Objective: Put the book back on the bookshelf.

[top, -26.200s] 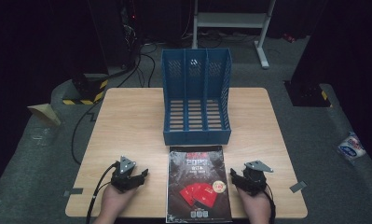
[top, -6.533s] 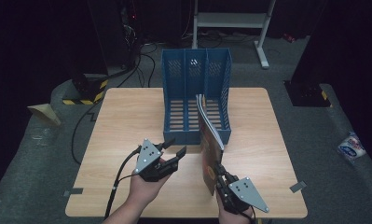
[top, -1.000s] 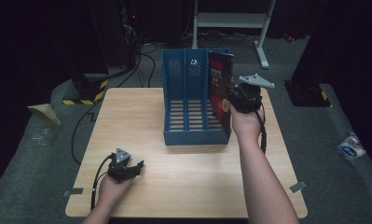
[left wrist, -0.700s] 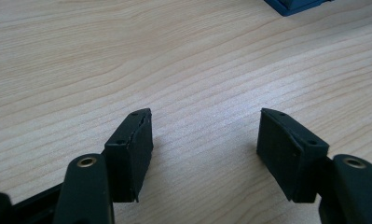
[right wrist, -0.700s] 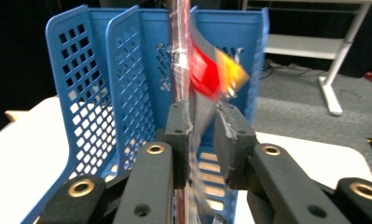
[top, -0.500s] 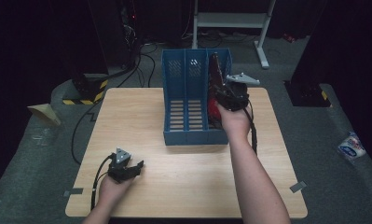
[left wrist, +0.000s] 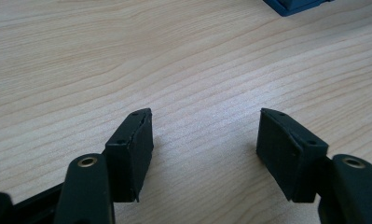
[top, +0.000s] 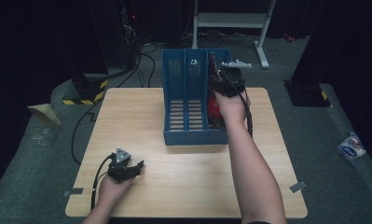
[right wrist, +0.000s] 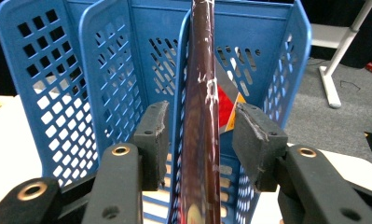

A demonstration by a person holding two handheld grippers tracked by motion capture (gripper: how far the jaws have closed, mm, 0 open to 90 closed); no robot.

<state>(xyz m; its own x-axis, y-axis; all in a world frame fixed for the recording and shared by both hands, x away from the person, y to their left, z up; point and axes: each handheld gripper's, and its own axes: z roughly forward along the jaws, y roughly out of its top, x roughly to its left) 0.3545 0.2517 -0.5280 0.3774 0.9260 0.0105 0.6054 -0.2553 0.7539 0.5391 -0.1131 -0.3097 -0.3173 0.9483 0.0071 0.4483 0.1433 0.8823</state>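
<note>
The magazine (right wrist: 201, 116) stands on edge in the rightmost of the 3 slots of the blue file rack (top: 186, 100). The right gripper (right wrist: 200, 135) has just been opening; its pads flank the magazine without pressing it. The left gripper (left wrist: 204, 140) rests on the table (top: 141, 112), jaws spread, holding nothing.

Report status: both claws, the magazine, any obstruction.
Left claw open, idle on table. Right claw just opening, magazine upright in rack. Nothing blocking.
</note>
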